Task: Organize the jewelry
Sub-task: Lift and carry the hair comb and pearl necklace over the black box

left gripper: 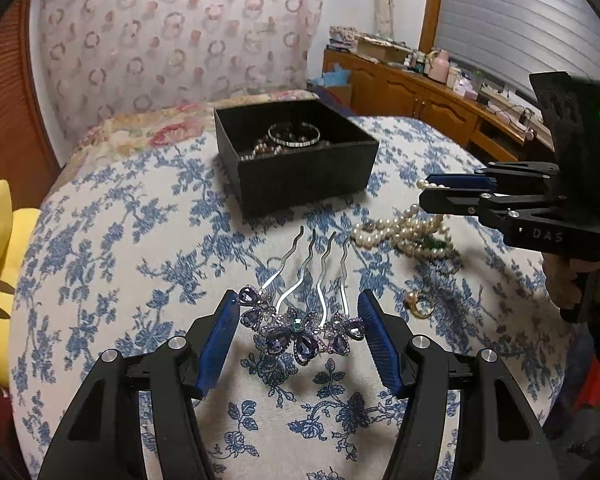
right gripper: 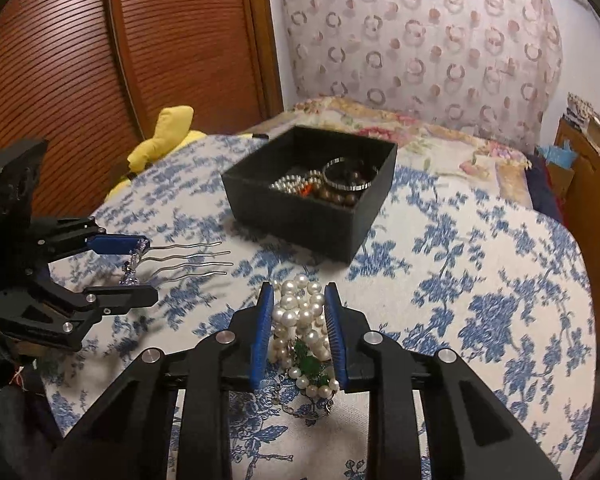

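A purple jewelled hair comb (left gripper: 300,320) with wavy metal prongs lies on the blue floral cloth, between the fingers of my left gripper (left gripper: 298,310), which looks closed on its jewelled ends. In the right wrist view the comb (right gripper: 172,262) sits in the left gripper (right gripper: 136,268). My right gripper (right gripper: 298,300) straddles a pearl necklace (right gripper: 300,320) with green beads; the jaws stand narrow around it with small gaps. The pearls (left gripper: 404,230) also show in the left wrist view, under the right gripper (left gripper: 428,192). A black open box (left gripper: 296,160) holds a bangle and beads.
A gold ring (left gripper: 420,304) lies on the cloth right of the comb. A yellow plush toy (right gripper: 168,128) sits at the bed's left edge. A wooden dresser (left gripper: 420,96) with clutter stands at the far right. The box also shows in the right wrist view (right gripper: 312,212).
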Demonstrator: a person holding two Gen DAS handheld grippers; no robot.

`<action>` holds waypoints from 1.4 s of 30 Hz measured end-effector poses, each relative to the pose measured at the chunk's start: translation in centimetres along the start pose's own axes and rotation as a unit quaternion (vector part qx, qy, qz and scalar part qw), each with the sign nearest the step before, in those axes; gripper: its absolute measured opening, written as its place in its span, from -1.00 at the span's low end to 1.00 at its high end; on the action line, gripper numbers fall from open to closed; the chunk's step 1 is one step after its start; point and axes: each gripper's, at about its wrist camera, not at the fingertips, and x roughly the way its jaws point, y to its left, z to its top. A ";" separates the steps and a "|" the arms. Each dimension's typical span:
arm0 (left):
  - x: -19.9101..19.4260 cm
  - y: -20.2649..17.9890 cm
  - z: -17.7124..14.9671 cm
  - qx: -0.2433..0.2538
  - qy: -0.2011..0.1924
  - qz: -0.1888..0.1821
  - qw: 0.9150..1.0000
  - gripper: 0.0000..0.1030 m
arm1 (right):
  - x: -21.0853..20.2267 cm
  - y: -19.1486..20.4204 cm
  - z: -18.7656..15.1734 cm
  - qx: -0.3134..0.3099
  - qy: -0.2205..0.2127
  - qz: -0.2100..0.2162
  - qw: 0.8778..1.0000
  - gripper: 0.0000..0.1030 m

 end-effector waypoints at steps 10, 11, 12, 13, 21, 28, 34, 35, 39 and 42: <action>-3.1 -0.6 2.5 0.007 -0.048 0.004 0.999 0.14 | -4.5 0.5 3.1 -0.024 -0.053 -0.015 0.998 -0.46; -3.4 -0.6 2.8 0.007 -0.052 0.004 0.999 0.14 | -5.1 0.6 3.6 -0.030 -0.059 -0.019 0.998 -0.46; -3.6 -0.6 3.1 0.007 -0.056 0.004 0.998 0.14 | -5.4 0.8 3.9 -0.034 -0.062 -0.021 0.997 -0.46; -3.7 -0.6 3.4 0.007 -0.058 0.004 0.998 0.14 | -5.8 0.9 4.3 -0.039 -0.067 -0.023 0.997 -0.46; -4.4 -0.4 5.2 0.007 -0.078 0.012 0.997 0.14 | -7.5 1.3 6.6 -0.064 -0.090 -0.032 0.993 -0.85; -4.2 -0.3 5.6 0.006 -0.077 0.013 0.997 0.14 | -6.4 1.4 6.0 -0.064 -0.075 -0.026 0.995 -0.85; -4.3 -0.1 6.8 0.006 -0.087 0.016 0.996 0.14 | -8.3 1.3 7.7 -0.071 -0.102 -0.034 0.992 -0.85; -4.3 -0.1 7.1 0.006 -0.091 0.018 0.996 0.14 | -8.6 1.4 8.1 -0.074 -0.106 -0.035 0.991 -0.85; -4.4 0.0 8.5 0.008 -0.103 0.021 0.994 0.14 | -9.9 1.4 10.2 -0.089 -0.127 -0.046 0.987 -0.85; -4.0 0.2 9.6 0.010 -0.107 0.025 0.994 0.14 | -10.9 1.1 12.2 -0.097 -0.145 -0.053 0.983 -0.85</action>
